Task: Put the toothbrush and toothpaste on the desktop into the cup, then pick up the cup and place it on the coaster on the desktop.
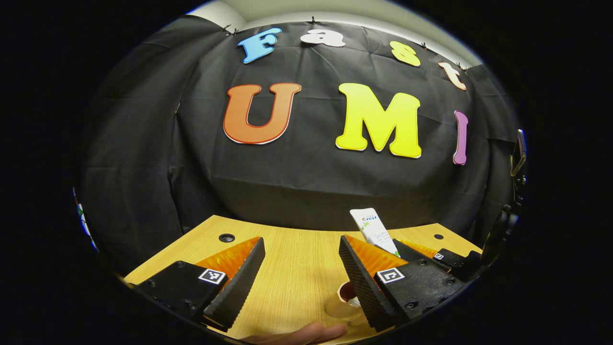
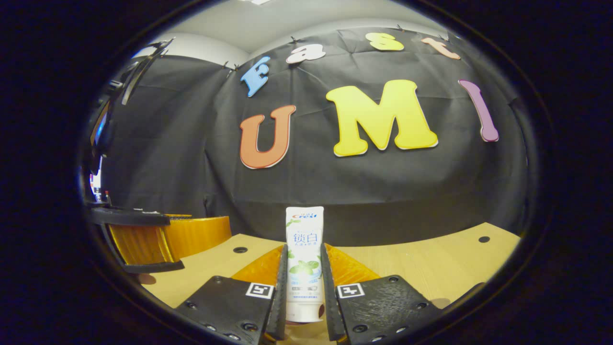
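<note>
the toothpaste [image 2: 304, 261] was held upright, clamped between both fingers of the right gripper [image 2: 304, 287] above the desktop [image 2: 431, 263]. the left gripper [image 1: 301, 268] was spread wide, nothing grasped. the cup [image 1: 341, 302] was seen standing on the desktop beside its right finger.

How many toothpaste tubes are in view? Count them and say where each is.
1. The toothpaste tube stands upright between the right gripper fingers, above the desktop. The left gripper view shows the same tube beyond its right finger.
</note>
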{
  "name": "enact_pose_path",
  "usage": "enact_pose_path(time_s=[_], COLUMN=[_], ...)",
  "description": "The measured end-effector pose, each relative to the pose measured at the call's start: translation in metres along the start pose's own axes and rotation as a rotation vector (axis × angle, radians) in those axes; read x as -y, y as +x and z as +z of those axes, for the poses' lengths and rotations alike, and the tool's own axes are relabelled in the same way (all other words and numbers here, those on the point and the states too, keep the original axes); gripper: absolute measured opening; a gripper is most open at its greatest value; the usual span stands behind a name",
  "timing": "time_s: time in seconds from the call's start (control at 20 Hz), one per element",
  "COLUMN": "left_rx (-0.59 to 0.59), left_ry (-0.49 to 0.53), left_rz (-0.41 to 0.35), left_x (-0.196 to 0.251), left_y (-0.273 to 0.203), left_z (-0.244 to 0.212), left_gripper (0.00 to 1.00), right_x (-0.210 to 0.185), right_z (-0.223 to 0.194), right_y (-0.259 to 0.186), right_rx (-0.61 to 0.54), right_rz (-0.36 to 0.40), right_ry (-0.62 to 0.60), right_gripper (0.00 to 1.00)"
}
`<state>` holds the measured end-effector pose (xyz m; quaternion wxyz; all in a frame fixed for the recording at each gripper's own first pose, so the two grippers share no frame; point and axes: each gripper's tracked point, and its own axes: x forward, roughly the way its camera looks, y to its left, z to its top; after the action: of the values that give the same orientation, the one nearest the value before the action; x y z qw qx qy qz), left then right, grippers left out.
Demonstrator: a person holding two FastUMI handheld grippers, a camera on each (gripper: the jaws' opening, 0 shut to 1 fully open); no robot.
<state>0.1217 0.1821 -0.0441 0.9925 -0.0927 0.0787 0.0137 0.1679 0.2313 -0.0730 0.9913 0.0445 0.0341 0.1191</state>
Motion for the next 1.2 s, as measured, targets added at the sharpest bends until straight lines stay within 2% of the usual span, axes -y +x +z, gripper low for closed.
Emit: enact_pose_path(time_s=[0.3, 0.45, 0.6, 1.0, 1.1, 1.2], left_rx=[0.002, 0.007, 0.005, 0.017, 0.005, 0.023], left_ry=[-0.006, -0.009, -0.006, 0.009, 0.023, 0.030], left_rz=[-0.009, -0.015, -0.013, -0.011, -0.008, 0.029], left_x=[0.001, 0.003, 0.003, 0.007, 0.010, 0.008], left_y=[0.000, -0.002, -0.001, -0.006, -0.008, -0.015], left_z=[0.001, 0.002, 0.001, 0.005, 0.003, 0.011], left_gripper=[0.99, 0.99, 0.99, 0.99, 0.99, 0.99], right_x=[-0.007, -0.008, -0.008, 0.001, 0.005, 0.009], right_z=[-0.010, -0.011, 0.002, 0.022, 0.030, 0.037], right_y=[0.000, -0.002, -0.007, -0.029, -0.041, -0.054], right_rx=[-0.026, -0.035, 0.006, 0.026, 0.036, 0.047], right_rz=[0.022, 0.023, 0.025, -0.002, -0.012, -0.022], right_ry=[-0.003, -0.004, -0.013, 0.015, 0.013, 0.002], right_gripper=[0.39, 0.36, 0.37, 0.36, 0.43, 0.54])
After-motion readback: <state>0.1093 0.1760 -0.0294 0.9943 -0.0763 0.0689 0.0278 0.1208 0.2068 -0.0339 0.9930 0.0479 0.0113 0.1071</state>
